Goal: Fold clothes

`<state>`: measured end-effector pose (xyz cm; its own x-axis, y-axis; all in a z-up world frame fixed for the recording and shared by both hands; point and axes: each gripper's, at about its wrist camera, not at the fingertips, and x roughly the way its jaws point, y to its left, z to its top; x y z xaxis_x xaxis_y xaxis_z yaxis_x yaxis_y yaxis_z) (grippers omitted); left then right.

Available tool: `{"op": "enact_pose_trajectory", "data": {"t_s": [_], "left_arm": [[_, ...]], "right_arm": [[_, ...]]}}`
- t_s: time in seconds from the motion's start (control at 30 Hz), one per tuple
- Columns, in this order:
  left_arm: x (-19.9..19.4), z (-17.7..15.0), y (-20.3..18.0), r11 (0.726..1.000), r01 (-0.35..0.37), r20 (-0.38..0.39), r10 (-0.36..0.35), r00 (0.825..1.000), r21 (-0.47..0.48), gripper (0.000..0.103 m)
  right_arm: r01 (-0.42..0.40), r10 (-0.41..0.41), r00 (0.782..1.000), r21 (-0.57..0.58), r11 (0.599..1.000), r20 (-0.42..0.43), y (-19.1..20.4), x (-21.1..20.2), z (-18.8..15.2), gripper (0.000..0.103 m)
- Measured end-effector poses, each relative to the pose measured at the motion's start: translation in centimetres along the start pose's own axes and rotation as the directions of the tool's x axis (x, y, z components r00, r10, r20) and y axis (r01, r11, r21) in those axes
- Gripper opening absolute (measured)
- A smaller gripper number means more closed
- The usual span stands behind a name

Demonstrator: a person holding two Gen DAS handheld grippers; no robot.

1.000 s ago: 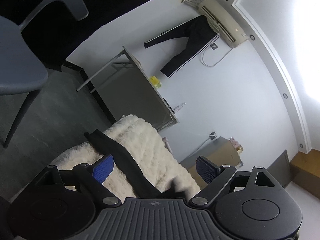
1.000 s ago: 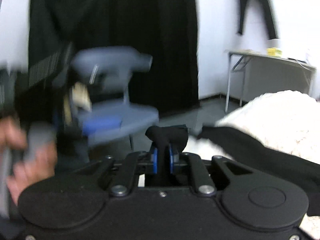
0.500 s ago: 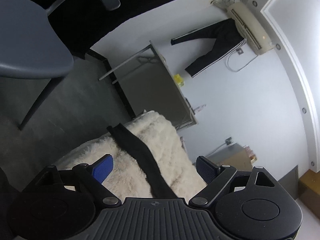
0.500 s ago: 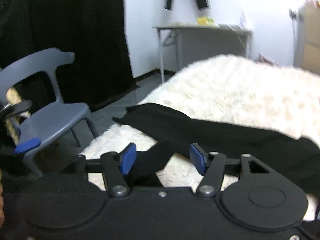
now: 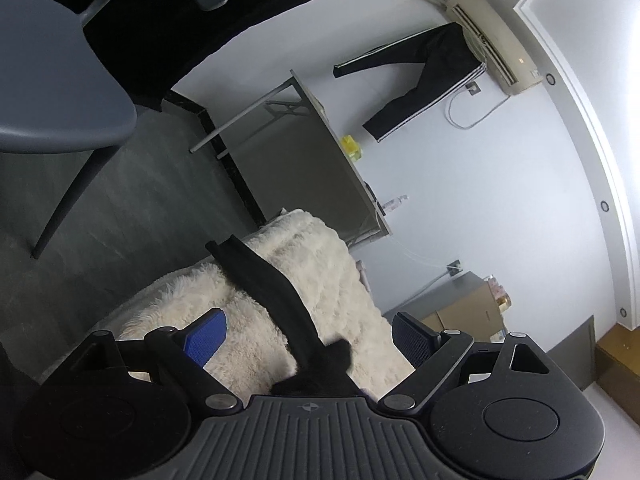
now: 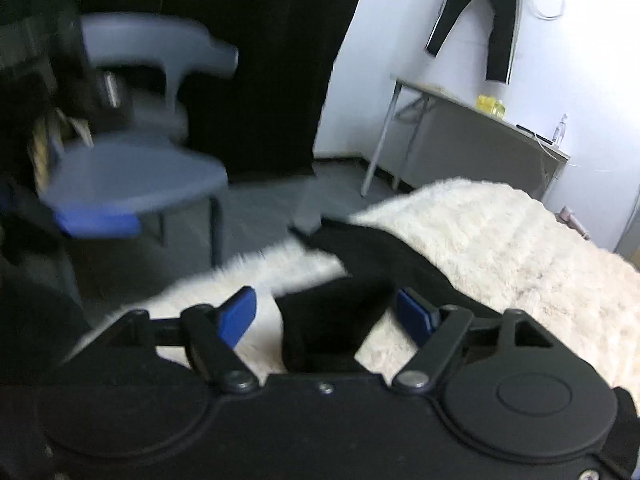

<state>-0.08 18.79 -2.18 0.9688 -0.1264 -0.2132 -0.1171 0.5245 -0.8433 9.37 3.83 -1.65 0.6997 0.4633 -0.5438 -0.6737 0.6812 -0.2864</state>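
Black cloth (image 5: pixel 276 292), a long narrow garment, lies across a shaggy cream blanket (image 5: pixel 332 264) in the left wrist view, running from about eleven o'clock down toward the camera, where a bunched end sits at the base of the left gripper (image 5: pixel 308 334). That gripper's jaws stand wide apart, one blue pad at nine o'clock of the cloth and the other at three o'clock, neither pressing on it. Beyond the blanket, at twelve o'clock, a grey table (image 5: pixel 304 152) stands against the white wall, with a small yellow thing on its top. Dark striped trousers (image 5: pixel 420 76) hang on the wall at one o'clock below an air conditioner (image 5: pixel 492 44). A grey chair (image 5: pixel 60 92) fills the ten o'clock corner. From the right wrist view, which is blurred on its left side, the same garment (image 6: pixel 384 248) lies on the blanket (image 6: pixel 500 236), stretching from twelve o'clock toward three o'clock. A folded end of it sits between the fingers of the right gripper (image 6: pixel 326 312), whose jaws are opening; the blue pads stand clear of the fabric on both sides. The chair (image 6: pixel 136 176) appears at ten o'clock, and the table (image 6: pixel 472 136) and hanging trousers (image 6: pixel 480 12) at one o'clock.
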Motion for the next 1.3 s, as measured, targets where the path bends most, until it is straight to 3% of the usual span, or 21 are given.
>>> {"op": "enact_pose_trajectory", "data": {"t_s": [0.03, 0.07, 0.1, 0.17, 0.27, 0.33, 0.43, 0.5, 0.53, 0.6, 0.67, 0.73, 0.9, 0.97, 1.1, 1.2, 1.3], "left_arm": [[-0.1, 0.0, 0.0, 1.0, 0.002, -0.001, -0.002, 1.0, 0.002, 0.086], [-0.1, 0.0, -0.1, 1.0, 0.004, -0.002, -0.004, 1.0, 0.004, 0.086], [-0.2, 0.0, -0.1, 1.0, 0.007, -0.001, -0.007, 1.0, 0.004, 0.086], [-0.3, 0.0, 0.0, 1.0, 0.013, 0.005, -0.013, 1.0, -0.002, 0.086], [-0.5, 0.0, 0.2, 1.0, 0.022, 0.016, -0.022, 1.0, -0.012, 0.086], [-0.5, 0.1, 0.2, 1.0, 0.027, 0.018, -0.027, 0.999, -0.016, 0.086], [-0.4, 0.2, 0.2, 0.999, 0.033, 0.021, -0.032, 0.999, -0.022, 0.086], [-0.4, 0.2, 0.3, 0.999, 0.033, 0.023, -0.032, 0.999, -0.028, 0.086], [-0.4, 0.2, 0.3, 0.999, 0.033, 0.024, -0.032, 0.999, -0.032, 0.086], [-0.5, 0.2, 0.3, 0.999, 0.031, 0.027, -0.03, 0.999, -0.037, 0.086], [-0.5, 0.3, 0.4, 0.999, 0.029, 0.029, -0.027, 0.999, -0.042, 0.086], [-0.6, 0.4, 0.6, 0.998, 0.027, 0.037, -0.024, 0.999, -0.06, 0.087], [-0.7, 0.8, 2.2, 0.986, 0.034, 0.055, -0.025, 0.998, -0.163, 0.087], [-1.0, 0.9, 2.9, 0.978, 0.041, 0.071, -0.027, 0.997, -0.204, 0.087], [-1.3, 1.1, 3.5, 0.967, 0.053, 0.094, -0.03, 0.995, -0.247, 0.087], [-1.3, 1.3, 3.8, 0.962, 0.06, 0.096, -0.036, 0.995, -0.266, 0.087], [-1.1, 1.3, 3.9, 0.96, 0.066, 0.085, -0.045, 0.995, -0.273, 0.087]], "right_arm": [[0.005, -0.006, 0.999, -0.017, 1.0, -0.033, 0.3, 1.3, -0.3, 0.056], [-0.024, 0.025, 0.997, 0.018, 1.0, -0.068, -0.1, 2.2, -0.4, 0.024], [-0.053, 0.059, 0.993, 0.057, 0.997, -0.102, -0.5, 3.2, -0.4, 0.013], [-0.084, 0.092, 0.994, 0.131, 0.988, -0.056, -1.4, 2.3, 0.3, 0.009], [-0.147, 0.133, 0.988, 0.224, 0.963, 0.078, -3.0, 0.0, 1.6, 0.009], [-0.232, 0.161, 0.956, 0.294, 0.927, 0.246, -4.8, -2.8, 2.3, 0.009], [-0.207, 0.098, 0.937, 0.31, 0.928, 0.335, -6.5, -5.1, 2.3, 0.01], [-0.177, 0.077, 0.947, 0.307, 0.935, 0.311, -6.7, -5.1, 2.2, 0.02], [-0.141, 0.069, 0.969, 0.302, 0.943, 0.239, -7.0, -4.6, 1.9, 0.022], [-0.111, 0.06, 0.982, 0.29, 0.951, 0.18, -7.0, -4.1, 1.2, 0.025], [-0.061, 0.025, 0.99, 0.264, 0.963, 0.138, -6.5, -3.8, 0.7, 0.042], [-0.038, 0.005, 0.992, 0.259, 0.965, 0.129, -6.1, -4.0, 0.5, 0.053], [-0.026, 0.007, 0.994, 0.179, 0.984, 0.105, -4.0, -2.1, 1.5, 0.057], [-0.034, 0.019, 0.995, 0.152, 0.988, 0.098, -3.2, -1.6, 1.7, 0.072], [-0.086, 0.085, 0.995, 0.038, 0.996, 0.047, -0.4, 1.0, 2.6, 0.072], [-0.036, 0.036, 0.999, -0.028, 0.999, 0.019, 1.4, 2.0, 2.7, 0.072], [-0.083, 0.084, 0.996, 0.042, 0.996, -0.02, 1.5, 4.0, 2.9, 0.051]]}}
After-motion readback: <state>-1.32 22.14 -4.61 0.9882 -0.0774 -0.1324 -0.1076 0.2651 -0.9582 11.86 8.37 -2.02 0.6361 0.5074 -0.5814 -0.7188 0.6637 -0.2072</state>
